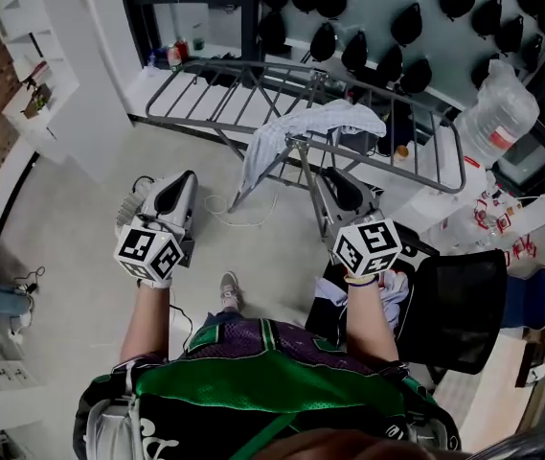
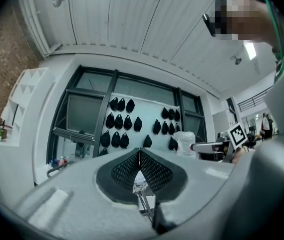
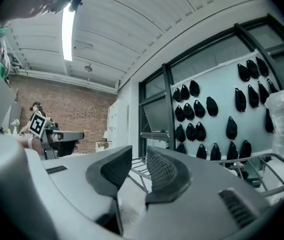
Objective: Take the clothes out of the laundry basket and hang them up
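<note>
The left gripper point(image 2: 140, 158) was closed tight on nothing. The right gripper point(image 3: 139, 165) stood partly open, also empty. A pale striped garment point(image 1: 315, 125) lay draped over the grey drying rack point(image 1: 205, 77) ahead of both.

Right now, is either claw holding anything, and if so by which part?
Nothing is held. The left claw is shut on nothing; the right claw is open and empty. The pale garment lies draped over the drying rack, in neither claw.
</note>
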Available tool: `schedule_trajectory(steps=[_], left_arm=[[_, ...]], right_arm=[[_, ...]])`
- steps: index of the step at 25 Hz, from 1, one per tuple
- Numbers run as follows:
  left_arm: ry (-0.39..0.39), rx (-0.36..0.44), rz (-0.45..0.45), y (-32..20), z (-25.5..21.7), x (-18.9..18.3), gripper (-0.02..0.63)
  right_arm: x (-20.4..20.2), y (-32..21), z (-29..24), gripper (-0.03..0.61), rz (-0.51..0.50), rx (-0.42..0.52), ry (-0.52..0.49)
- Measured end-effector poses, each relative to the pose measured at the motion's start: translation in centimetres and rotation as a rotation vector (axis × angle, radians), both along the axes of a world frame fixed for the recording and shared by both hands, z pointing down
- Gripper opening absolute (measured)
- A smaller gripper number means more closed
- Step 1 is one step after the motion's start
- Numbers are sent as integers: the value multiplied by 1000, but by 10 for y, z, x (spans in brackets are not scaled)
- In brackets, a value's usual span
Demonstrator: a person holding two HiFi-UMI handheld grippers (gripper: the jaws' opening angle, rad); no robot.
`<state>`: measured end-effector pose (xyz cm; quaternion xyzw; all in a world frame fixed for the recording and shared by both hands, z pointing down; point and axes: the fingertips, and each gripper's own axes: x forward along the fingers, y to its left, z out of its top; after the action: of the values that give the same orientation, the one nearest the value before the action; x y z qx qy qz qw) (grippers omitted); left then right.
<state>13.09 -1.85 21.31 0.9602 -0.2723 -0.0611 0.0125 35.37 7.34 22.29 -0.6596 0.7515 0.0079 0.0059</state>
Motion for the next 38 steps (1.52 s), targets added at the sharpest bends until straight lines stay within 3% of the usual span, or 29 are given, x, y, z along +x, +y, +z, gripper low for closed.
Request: schedule_trajectory(steps=[7, 18, 24, 38], left_arm=[[2, -1, -57, 18, 5, -23, 18], [-22, 4, -199, 33, 4, -82, 18], [-22, 2, -309, 23, 0, -149, 18], [30, 31, -473, 13, -16, -347, 20]], right_arm=[[-20, 12, -1, 8, -63, 32, 2], [-72, -15, -8, 2, -196, 48, -18], [-130, -45, -21, 2, -290, 60, -3], [-329, -106, -41, 2, -478, 60, 2]])
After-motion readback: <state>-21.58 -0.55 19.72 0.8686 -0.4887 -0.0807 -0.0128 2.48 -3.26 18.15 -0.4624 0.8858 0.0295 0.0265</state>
